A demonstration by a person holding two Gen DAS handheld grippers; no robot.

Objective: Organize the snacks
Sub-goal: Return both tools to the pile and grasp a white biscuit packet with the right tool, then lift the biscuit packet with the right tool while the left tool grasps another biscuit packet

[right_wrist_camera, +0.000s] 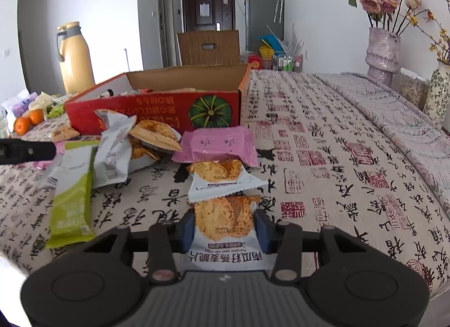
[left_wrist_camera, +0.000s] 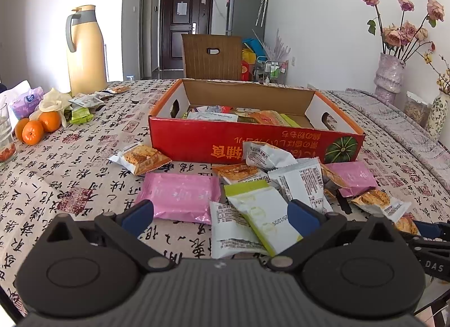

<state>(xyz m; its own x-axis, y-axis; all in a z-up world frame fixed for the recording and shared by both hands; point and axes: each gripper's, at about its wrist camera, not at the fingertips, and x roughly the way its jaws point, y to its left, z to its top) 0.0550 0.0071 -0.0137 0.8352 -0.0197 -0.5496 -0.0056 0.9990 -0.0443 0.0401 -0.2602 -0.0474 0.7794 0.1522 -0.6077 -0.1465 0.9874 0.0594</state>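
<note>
One pumpkin-seed oat crisp packet (right_wrist_camera: 225,225), light, crinkly and probably brittle inside, is sitting pinched across its middle by the right gripper (right_wrist_camera: 225,232) near the red pumpkin box (right_wrist_camera: 157,110), while the left gripper (left_wrist_camera: 222,214) is hovering wide open, empty, over the pink packet (left_wrist_camera: 180,196).

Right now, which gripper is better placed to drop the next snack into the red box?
Right gripper: its pads already flank an orange crisp packet. The left gripper is wide open and empty, over the pile.
</note>
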